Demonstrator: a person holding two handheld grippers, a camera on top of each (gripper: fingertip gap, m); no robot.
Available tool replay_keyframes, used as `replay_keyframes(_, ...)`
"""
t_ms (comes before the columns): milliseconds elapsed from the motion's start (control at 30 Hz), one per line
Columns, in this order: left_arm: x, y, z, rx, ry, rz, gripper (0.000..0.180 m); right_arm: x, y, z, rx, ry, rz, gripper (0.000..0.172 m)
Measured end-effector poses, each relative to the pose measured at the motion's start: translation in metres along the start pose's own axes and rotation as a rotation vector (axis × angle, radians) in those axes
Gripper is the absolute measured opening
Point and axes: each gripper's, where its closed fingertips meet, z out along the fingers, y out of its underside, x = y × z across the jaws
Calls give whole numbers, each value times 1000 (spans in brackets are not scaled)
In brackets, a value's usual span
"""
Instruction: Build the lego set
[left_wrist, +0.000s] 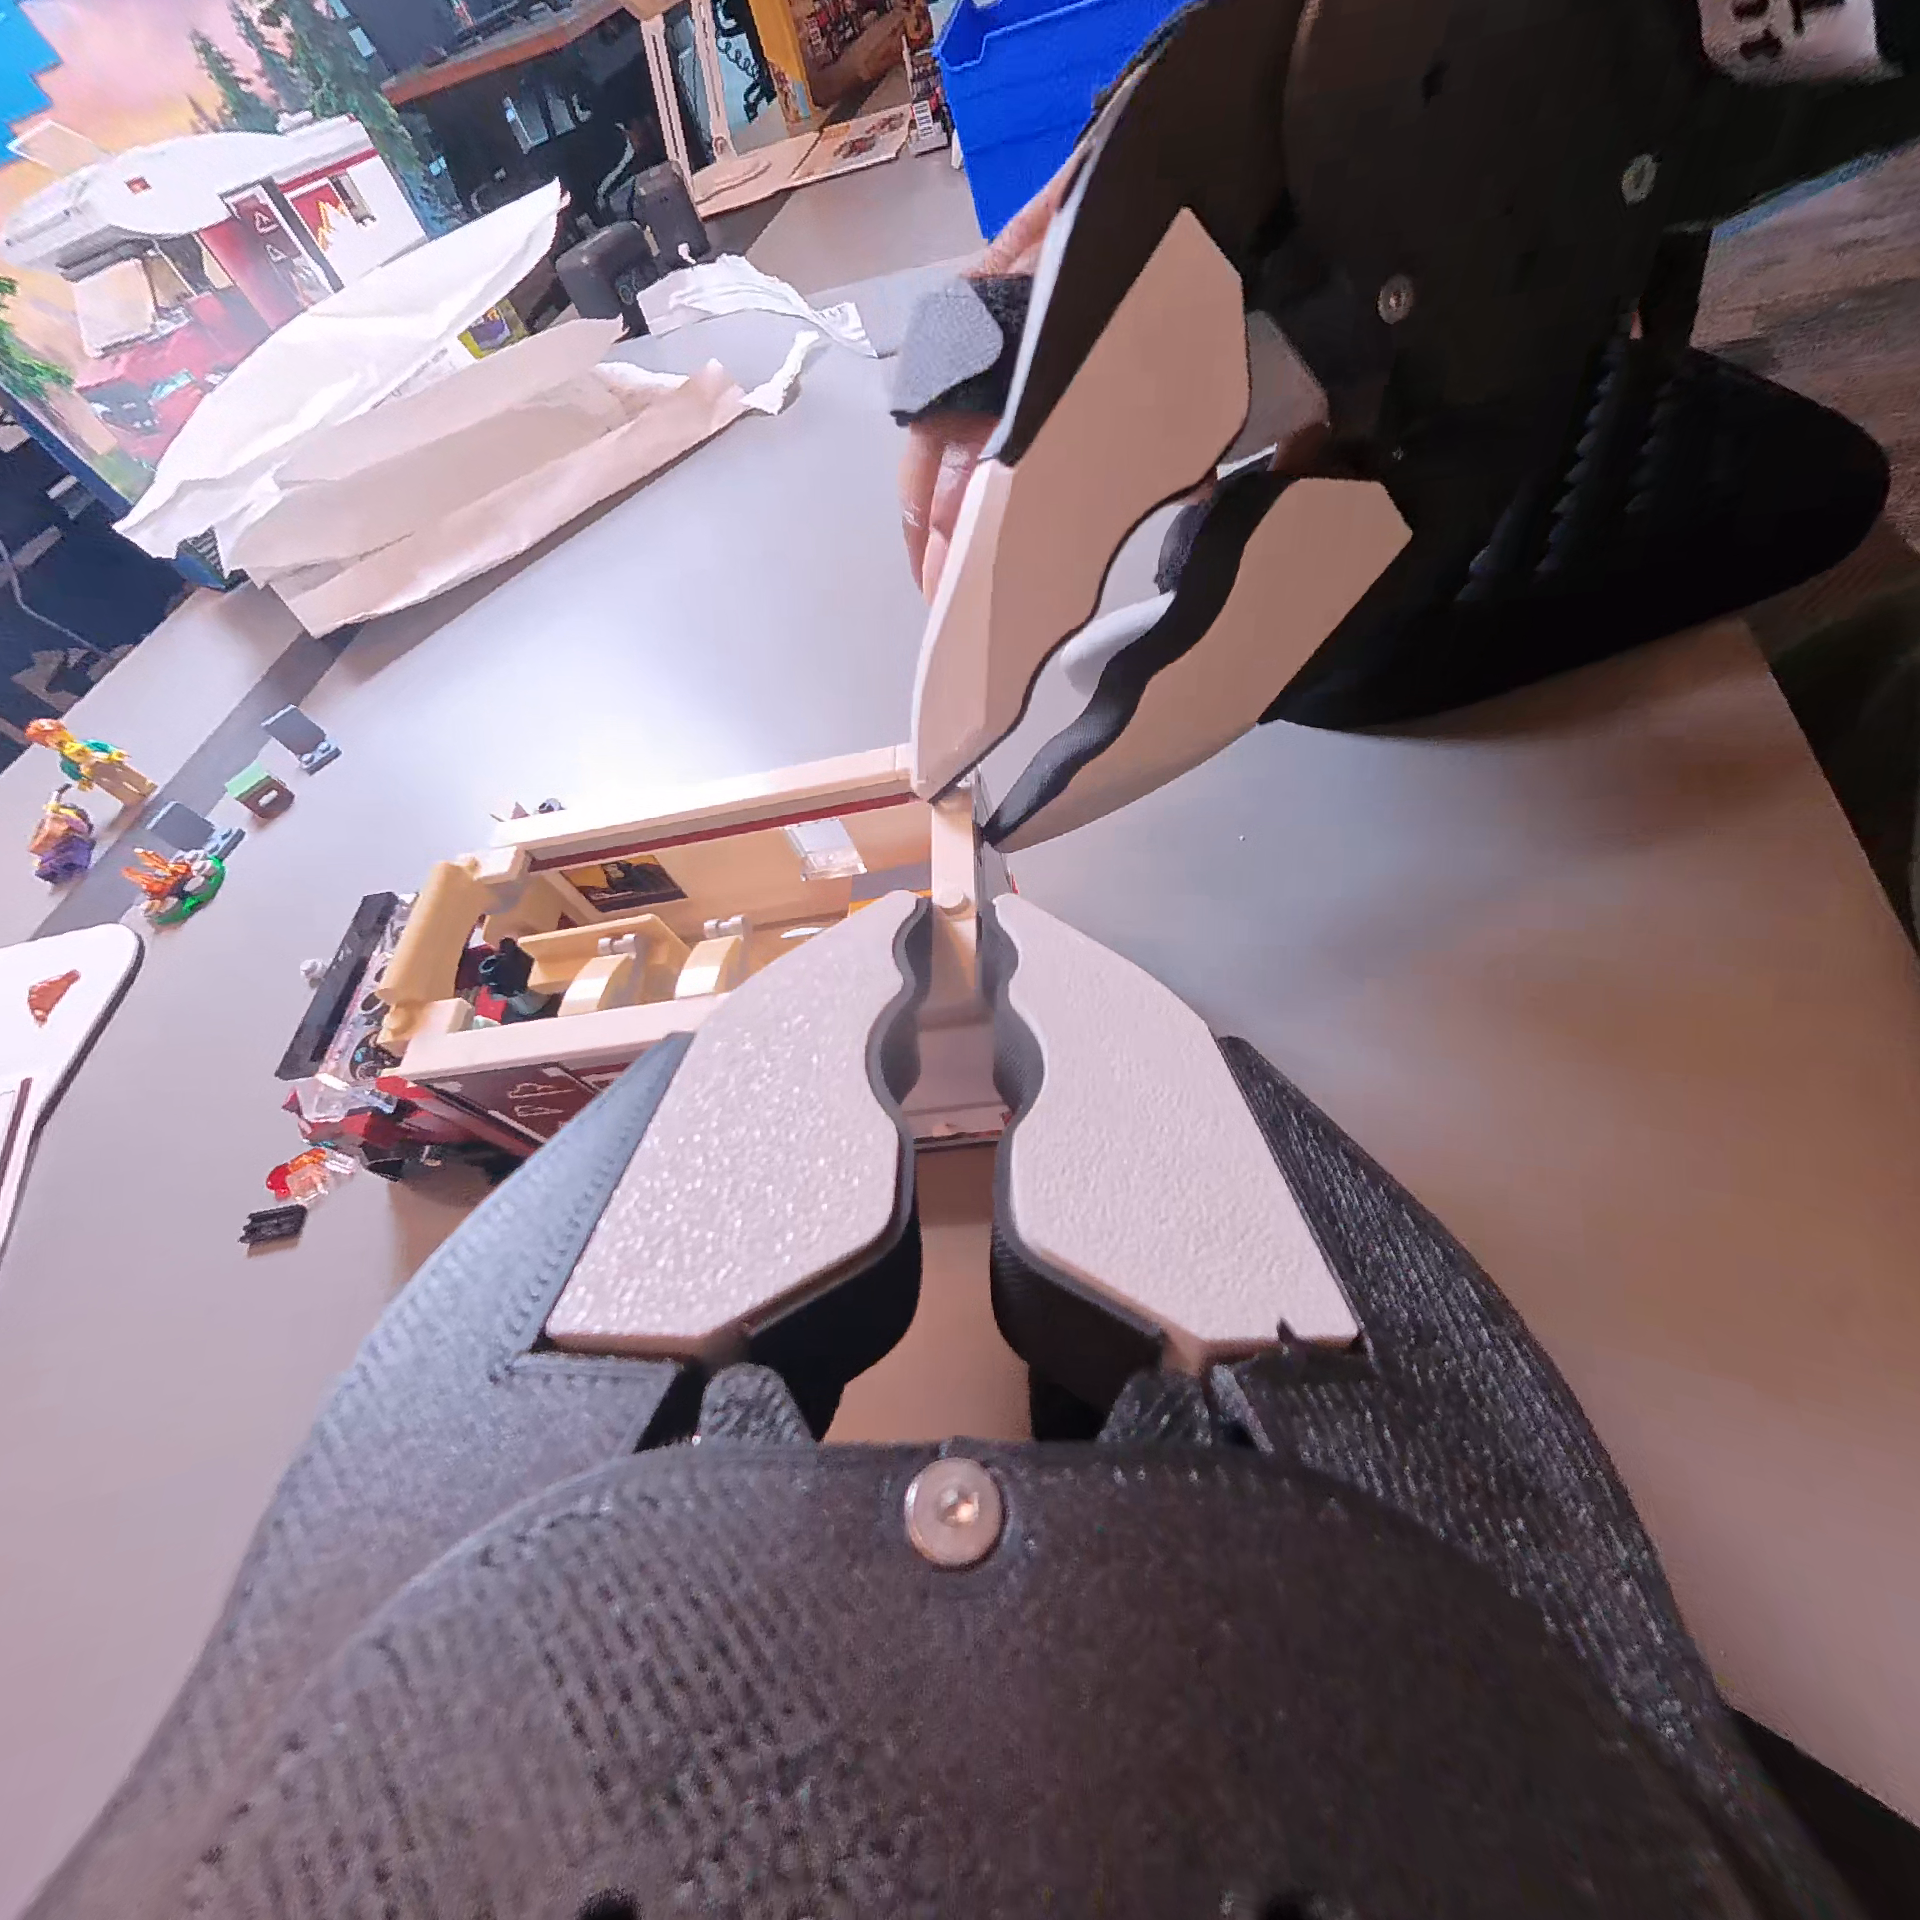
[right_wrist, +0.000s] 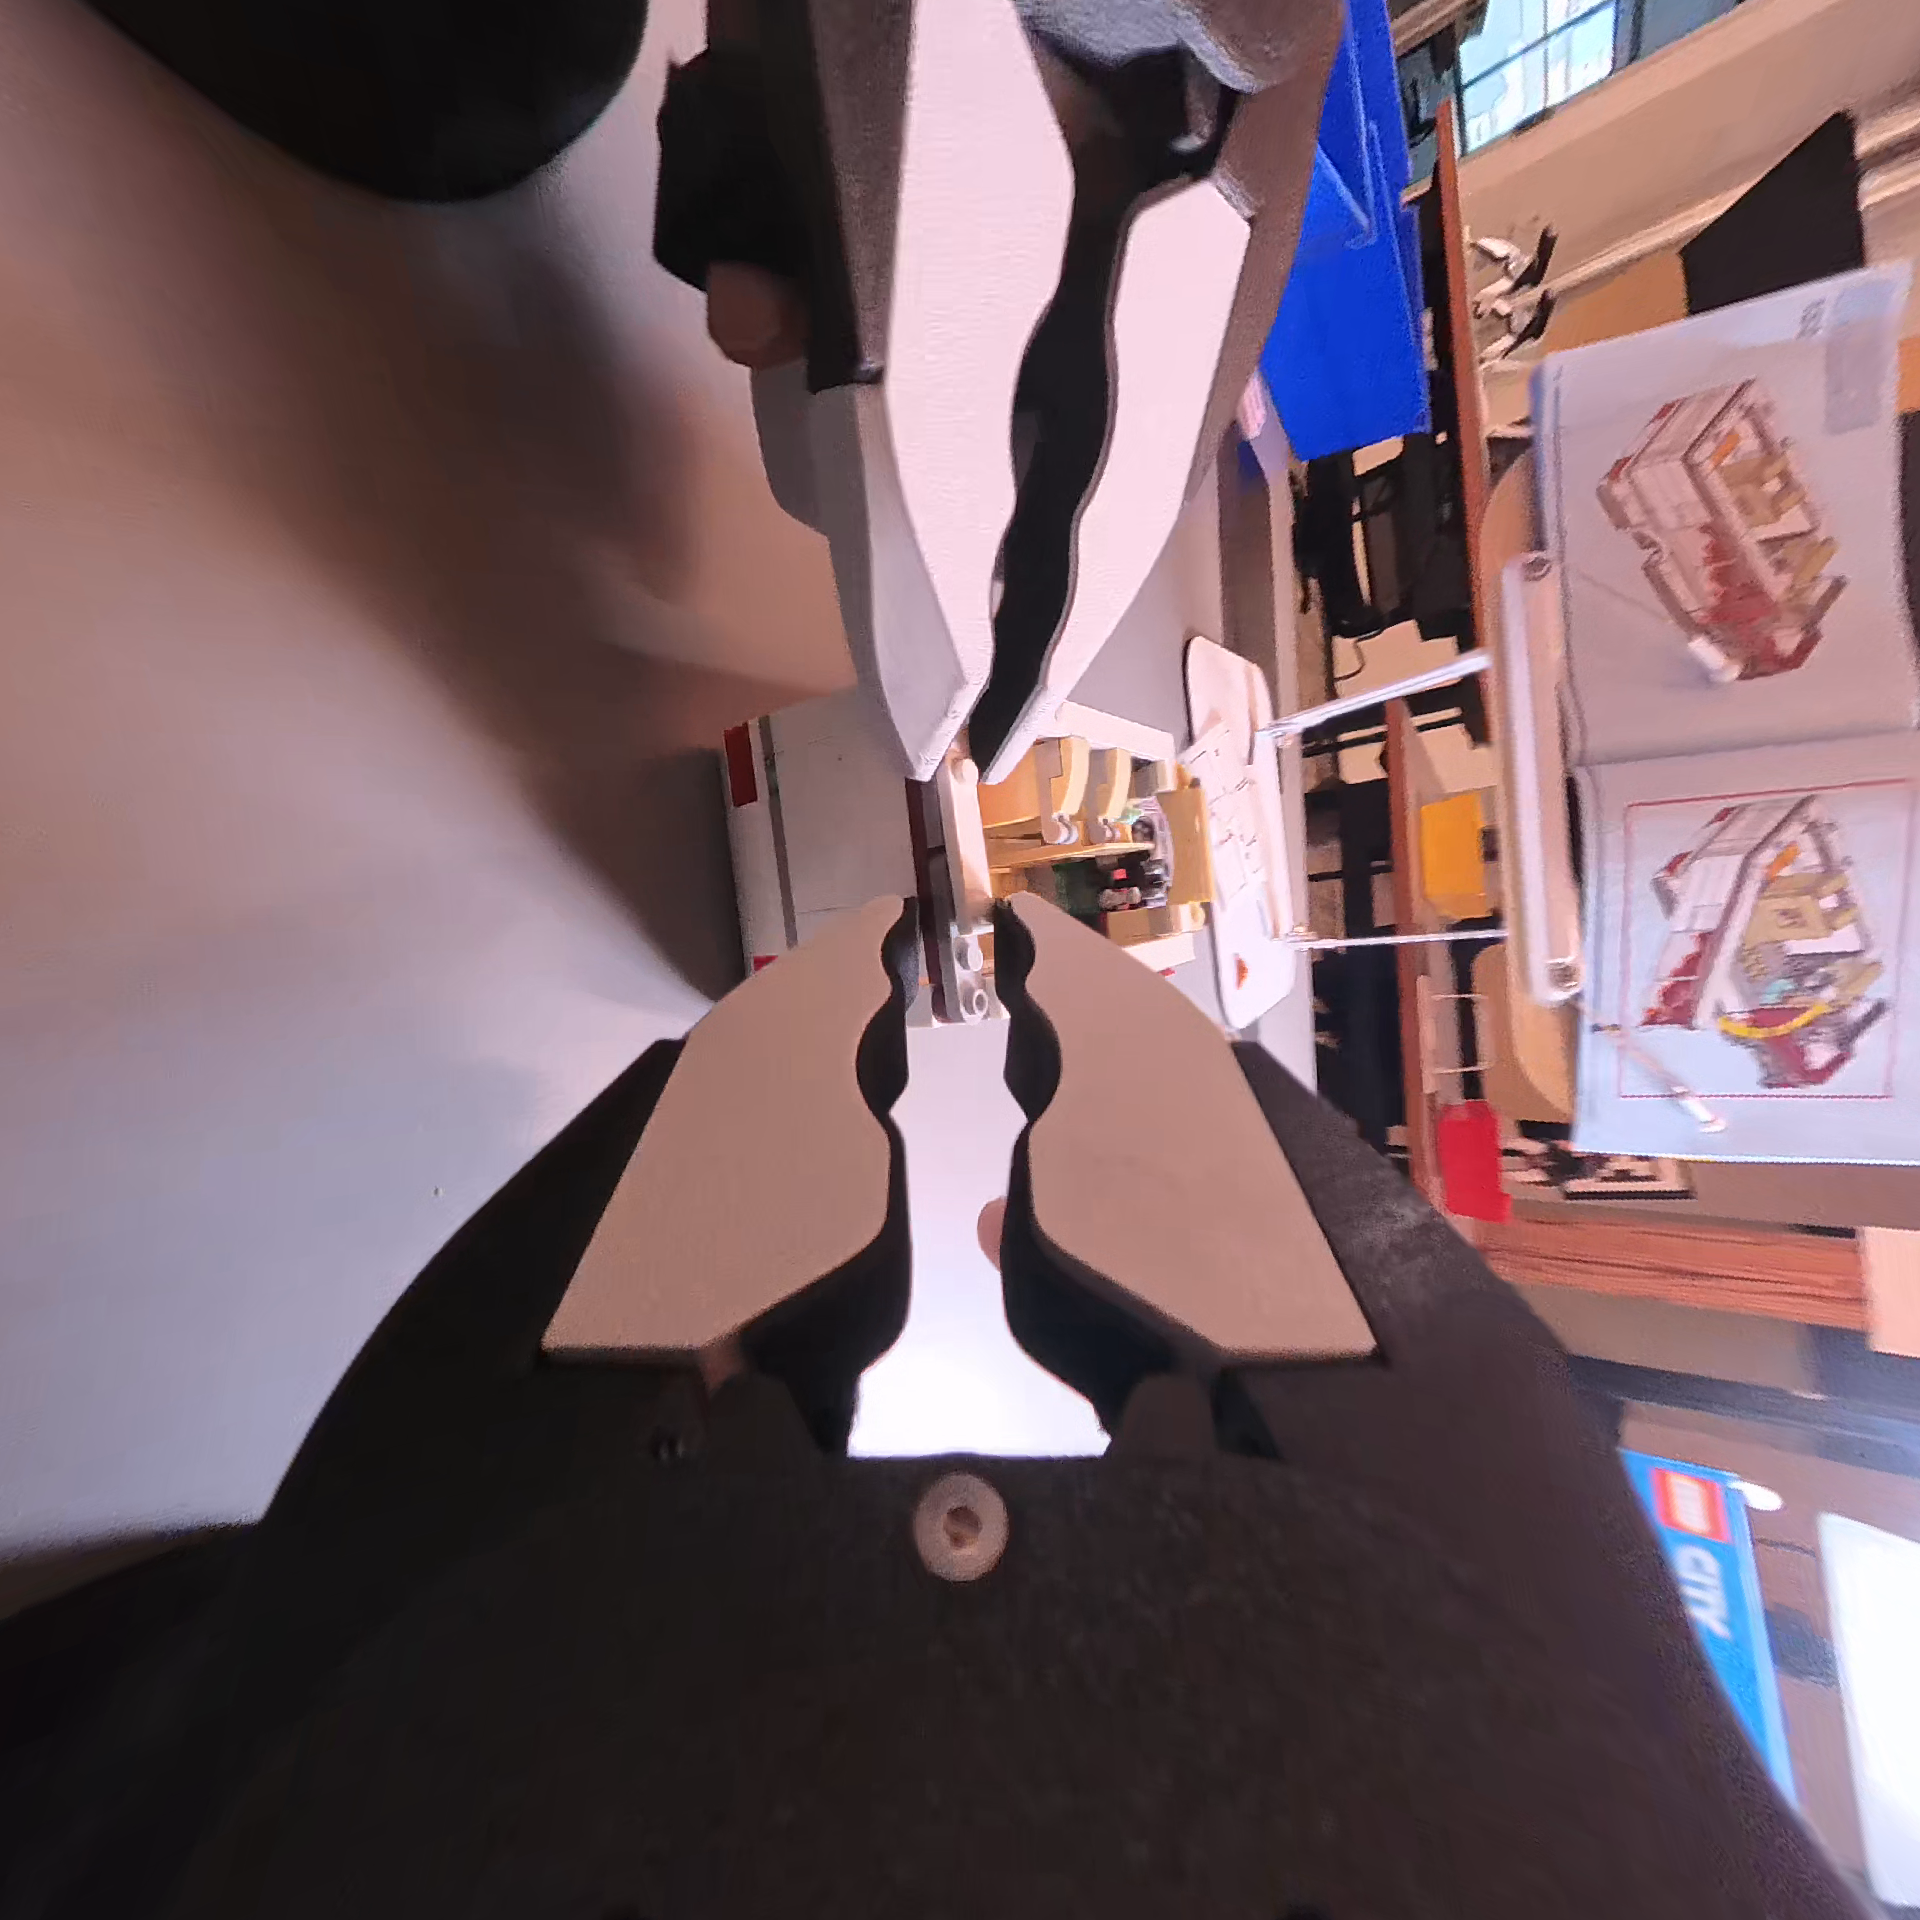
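Brick camper model (left_wrist: 665, 935) on grey table (left_wrist: 1351, 1039): left gripper (left_wrist: 951, 935) clamps rear wall, right gripper (right_wrist: 951, 935) clamps same wall's other end; minifigures (left_wrist: 94, 810), torn paper bags (left_wrist: 416, 416) beyond.

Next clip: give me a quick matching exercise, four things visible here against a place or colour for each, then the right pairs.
Things:
1. toy camper model
2. storage bin
3. torn paper bags
4. instruction booklet

Descriptions:
A. blue, at the table's far end
B. propped open on a stand
C. white, crumpled in a heap
D. roofless, end wall between both grippers' fingers

Pairs: 1-D, 2-A, 3-C, 4-B
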Motion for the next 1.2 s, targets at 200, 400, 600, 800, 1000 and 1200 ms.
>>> replay_keyframes(200,0,0,0,3,15,-31,9,-1,1,0,-8,42,-50,14)
replay_keyframes(400,0,0,0,8,30,-54,9,-2,1,1,-29,15,-73,14)
replay_keyframes(600,0,0,0,15,39,-66,8,-2,1,1,-36,8,-69,14)
replay_keyframes(800,0,0,-2,23,48,-42,8,-1,-2,1,0,-40,131,13)
replay_keyframes(1000,-3,4,-10,39,47,-5,10,18,-12,-18,241,-177,570,31)
replay_keyframes(1200,-5,7,-14,18,42,51,10,-5,58,-24,60,-294,658,28)
